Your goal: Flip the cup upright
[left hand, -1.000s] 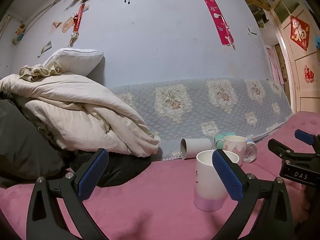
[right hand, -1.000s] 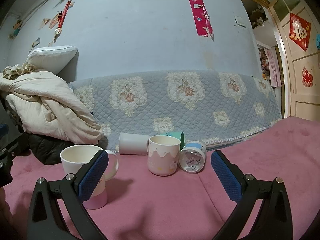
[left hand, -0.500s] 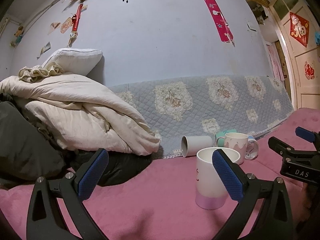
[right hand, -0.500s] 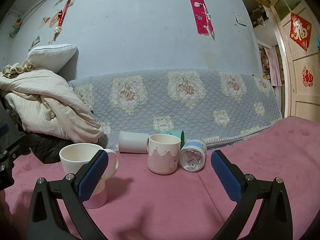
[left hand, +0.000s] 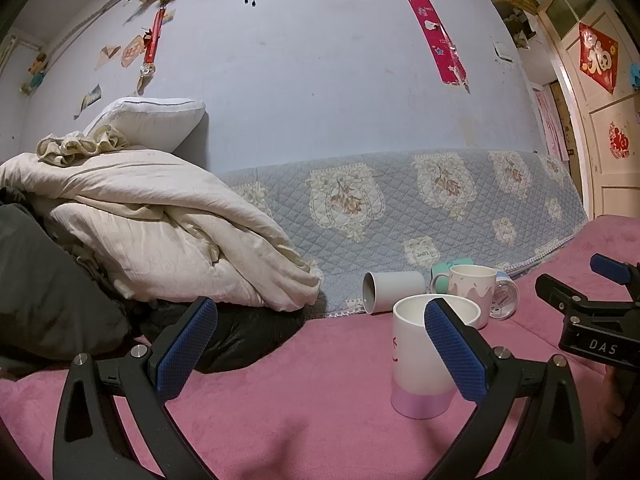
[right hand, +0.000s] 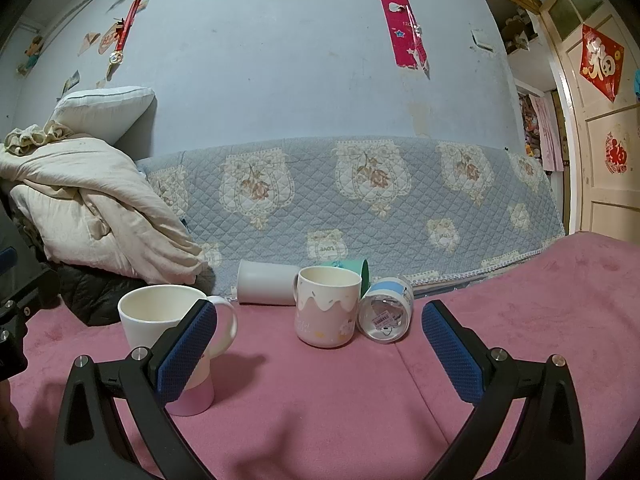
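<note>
Over on the left, a heap of cream bedding (left hand: pixel 152 232) with a white pillow (left hand: pixel 148 116) on top sits against the blue wall, and a dark jacket (left hand: pixel 48 304) lies at its foot. The left gripper (left hand: pixel 320 344) hovers above the pink blanket (left hand: pixel 304 400) with its blue pads wide apart, holding nothing. Just ahead of its right pad stands a white mug with a lilac base (left hand: pixel 424 360), upright, mouth up. Behind it, a plain white cup (right hand: pixel 266 282) lies on its side against the quilted grey cover (right hand: pixel 360 200), its open mouth facing left. Next comes a pink mug with a white drip pattern (right hand: pixel 326 306), upright, with a green cup (right hand: pixel 362 270) partly hidden behind it. Touching that mug on the right, a clear cup with a blue band (right hand: pixel 386 312) lies tipped over, its labelled bottom towards me. The right gripper (right hand: pixel 320 344) also stands spread open and empty, near these cups but apart from them.
</note>
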A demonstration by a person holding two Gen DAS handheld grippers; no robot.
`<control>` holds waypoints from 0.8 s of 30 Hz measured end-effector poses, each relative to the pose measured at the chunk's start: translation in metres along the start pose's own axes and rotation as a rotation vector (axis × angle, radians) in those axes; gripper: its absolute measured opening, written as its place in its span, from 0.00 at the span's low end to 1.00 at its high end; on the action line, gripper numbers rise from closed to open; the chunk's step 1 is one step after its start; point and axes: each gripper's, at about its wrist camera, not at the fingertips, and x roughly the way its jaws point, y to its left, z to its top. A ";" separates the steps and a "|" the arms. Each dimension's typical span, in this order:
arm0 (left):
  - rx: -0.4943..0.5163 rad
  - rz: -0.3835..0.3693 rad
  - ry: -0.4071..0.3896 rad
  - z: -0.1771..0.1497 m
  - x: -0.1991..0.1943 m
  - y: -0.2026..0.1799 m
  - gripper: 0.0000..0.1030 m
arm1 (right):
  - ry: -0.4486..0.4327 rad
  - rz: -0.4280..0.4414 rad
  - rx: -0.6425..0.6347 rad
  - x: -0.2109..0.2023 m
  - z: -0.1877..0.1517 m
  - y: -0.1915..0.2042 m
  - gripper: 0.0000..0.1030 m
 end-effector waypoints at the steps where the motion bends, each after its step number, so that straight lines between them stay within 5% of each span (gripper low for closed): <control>1: 0.000 0.000 0.001 0.000 0.000 0.000 1.00 | 0.000 0.000 0.000 0.000 0.000 0.000 1.00; 24: 0.001 0.003 0.001 0.002 0.000 0.002 1.00 | 0.014 0.004 -0.004 0.003 -0.005 -0.002 1.00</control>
